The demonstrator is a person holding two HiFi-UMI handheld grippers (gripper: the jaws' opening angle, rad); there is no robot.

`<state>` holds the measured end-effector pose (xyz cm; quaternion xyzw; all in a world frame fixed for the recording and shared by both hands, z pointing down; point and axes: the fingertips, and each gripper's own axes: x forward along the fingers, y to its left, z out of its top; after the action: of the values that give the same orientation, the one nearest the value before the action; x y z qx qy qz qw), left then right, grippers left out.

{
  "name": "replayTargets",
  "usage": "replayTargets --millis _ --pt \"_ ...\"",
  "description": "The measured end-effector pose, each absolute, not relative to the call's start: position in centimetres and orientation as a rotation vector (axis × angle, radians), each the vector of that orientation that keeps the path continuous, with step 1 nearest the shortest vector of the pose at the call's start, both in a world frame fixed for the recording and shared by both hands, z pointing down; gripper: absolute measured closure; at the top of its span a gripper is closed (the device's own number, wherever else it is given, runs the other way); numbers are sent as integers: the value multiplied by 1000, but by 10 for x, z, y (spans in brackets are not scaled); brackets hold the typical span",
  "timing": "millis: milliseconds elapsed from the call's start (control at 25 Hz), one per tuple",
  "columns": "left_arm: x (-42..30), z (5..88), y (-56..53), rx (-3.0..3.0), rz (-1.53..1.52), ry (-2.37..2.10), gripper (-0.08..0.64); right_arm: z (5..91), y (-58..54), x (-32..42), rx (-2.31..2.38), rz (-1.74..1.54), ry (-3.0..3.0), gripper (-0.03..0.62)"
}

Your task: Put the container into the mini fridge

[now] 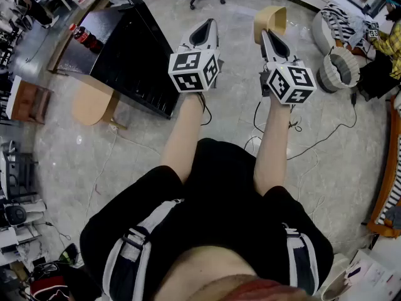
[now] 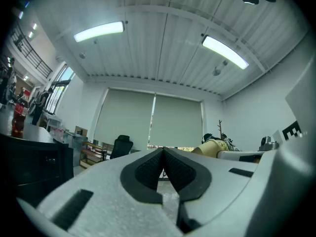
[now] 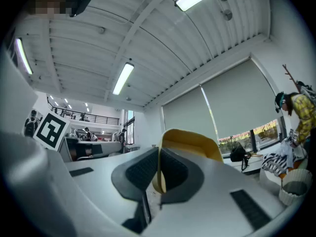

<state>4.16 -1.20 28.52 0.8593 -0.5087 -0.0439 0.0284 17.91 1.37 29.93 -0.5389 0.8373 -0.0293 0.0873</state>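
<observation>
The container [image 3: 190,140] is half hidden behind the right tongs [image 3: 159,166]; the frame's upper-right edge cuts off a person [image 1: 390,37].

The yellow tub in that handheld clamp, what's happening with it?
A person holds a clamp-like gripper in each hand. The right gripper is shut on the wall of a yellow container, carried in the air above the floor. The left gripper is shut with nothing in it. The black mini fridge, with a bottle on top, stands off to the person's left, so the container is not in it yet.
</observation>
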Motion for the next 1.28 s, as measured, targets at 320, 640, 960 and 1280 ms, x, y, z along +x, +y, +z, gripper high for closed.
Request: replayTargets --millis 320,640,960,1280 --pt "39 301 -32 2618 -140 -1578 552 313 -10 187 -1541 -183 2452 574" --pt "25 327 -128 2585 -150 -1573 552 329 -105 185 -1522 -204 2404 574" --pt "23 343 -269 2560 -67 -1562 552 340 -240 185 -1496 -294 2350 574" --pt "-11 370 -384 2435 -123 -1650 552 357 -373 154 -1427 -314 2423 574"
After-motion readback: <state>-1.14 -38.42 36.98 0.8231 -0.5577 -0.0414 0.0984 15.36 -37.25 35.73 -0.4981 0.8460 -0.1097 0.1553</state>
